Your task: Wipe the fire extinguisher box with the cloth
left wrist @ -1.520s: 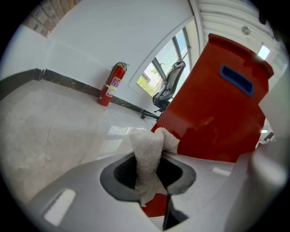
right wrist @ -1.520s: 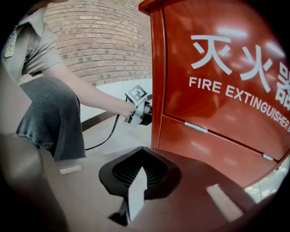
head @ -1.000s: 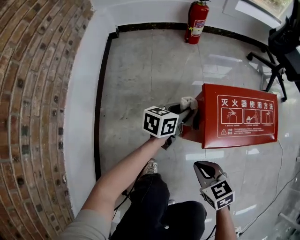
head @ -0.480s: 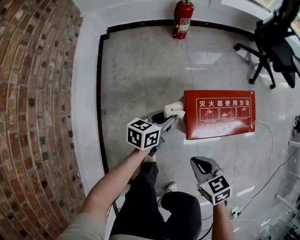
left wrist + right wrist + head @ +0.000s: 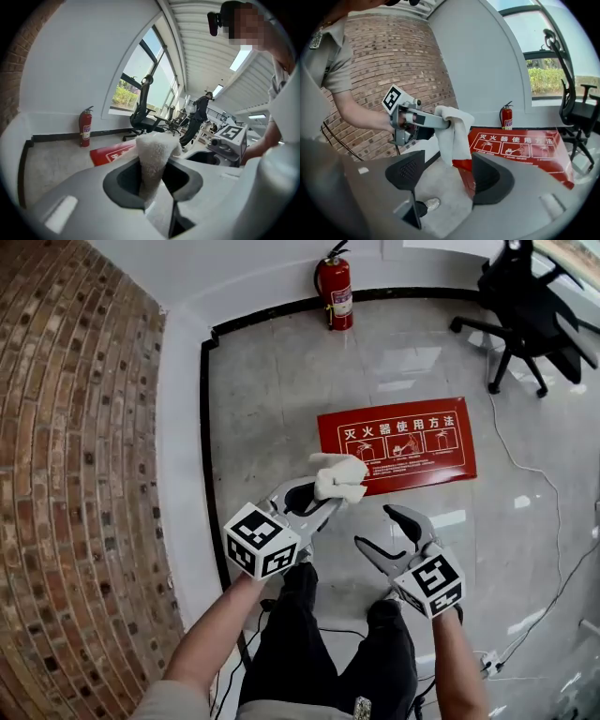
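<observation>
Lifted off the box's side since a second ago, the left gripper [image 5: 319, 501] now hangs over the floor just short of the box [image 5: 398, 444], and the head view has drawn back. Its jaws are clamped on the cloth [image 5: 339, 476], which bunches out past the tips and droops. The right gripper [image 5: 373, 526] sits beside it, jaws spread with nothing between them.

The cloth looks soft, light and limp. Pinched at a fold as it is, it should flatten easily against a panel. The box, red with a white-printed face, rests on the floor ahead. It looks stiff and smooth, and it may slide under a hard push.

Its back and far side are hidden. Whether the cloth's hanging end touches its near corner I cannot tell.
</observation>
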`<state>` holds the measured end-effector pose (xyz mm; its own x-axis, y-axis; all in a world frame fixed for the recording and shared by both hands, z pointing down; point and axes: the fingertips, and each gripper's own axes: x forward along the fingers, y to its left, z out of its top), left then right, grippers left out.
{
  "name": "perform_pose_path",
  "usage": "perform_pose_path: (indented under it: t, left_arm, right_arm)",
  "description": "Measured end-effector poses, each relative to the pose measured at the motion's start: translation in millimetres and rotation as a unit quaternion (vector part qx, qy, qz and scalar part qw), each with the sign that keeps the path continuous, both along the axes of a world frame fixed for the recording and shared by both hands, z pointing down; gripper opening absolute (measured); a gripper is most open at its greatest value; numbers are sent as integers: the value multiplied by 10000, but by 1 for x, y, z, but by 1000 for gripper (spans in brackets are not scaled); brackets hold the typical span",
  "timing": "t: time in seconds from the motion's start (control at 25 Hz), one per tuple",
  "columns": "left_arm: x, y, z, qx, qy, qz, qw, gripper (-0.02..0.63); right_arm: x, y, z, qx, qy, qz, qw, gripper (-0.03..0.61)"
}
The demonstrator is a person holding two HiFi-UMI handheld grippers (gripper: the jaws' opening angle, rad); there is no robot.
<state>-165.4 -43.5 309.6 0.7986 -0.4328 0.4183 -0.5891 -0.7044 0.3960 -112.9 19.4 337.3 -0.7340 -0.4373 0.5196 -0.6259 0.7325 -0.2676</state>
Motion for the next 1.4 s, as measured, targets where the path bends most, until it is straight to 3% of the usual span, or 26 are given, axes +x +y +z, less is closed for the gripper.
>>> perform_pose_path:
  t: [0.12, 0.32, 0.44, 0.56, 0.68, 0.88, 1.0, 1.08, 1.16, 1.4]
  left_arm:
    - [57, 26, -30, -58, 217, 198, 9996, 98]
    - [147, 73, -55, -218, 540, 795, 9951, 98]
    - [199, 76, -59, -120, 621, 1089, 9920, 102]
    - [237, 74, -46, -154, 602, 1202, 9908, 116]
    - [266, 70, -22, -226, 350, 1244, 9914, 151]
    - [296, 46, 27, -584, -48, 932, 9939, 155]
    - [313, 39, 53, -781, -342, 1013, 9912, 153]
    - [322, 41, 69, -897, -525, 1116, 9883, 110]
    - [332, 39, 81, -954, -689, 1208, 9857, 6]
    - [367, 39, 131, -1135, -1162, 1126, 9803, 2]
  right_arm:
    - [37, -6, -18, 257, -234, -34, 9994, 412]
    - [106, 8, -47, 514, -697, -259, 9959, 449]
    - [147, 14, -57, 719, -744, -559, 9931, 322]
    - [177, 22, -48, 677, -687, -493, 9941, 160]
    - [212, 21, -24, 450, -470, -314, 9974, 107]
    - [282, -7, 28, -222, -94, 270, 9993, 101]
    - [318, -17, 60, -671, 8, 609, 9959, 101]
    - [336, -19, 82, -918, 118, 763, 9928, 101]
    - [350, -28, 102, -1081, 164, 883, 9901, 103]
    - [380, -69, 164, -1444, -86, 800, 9862, 103]
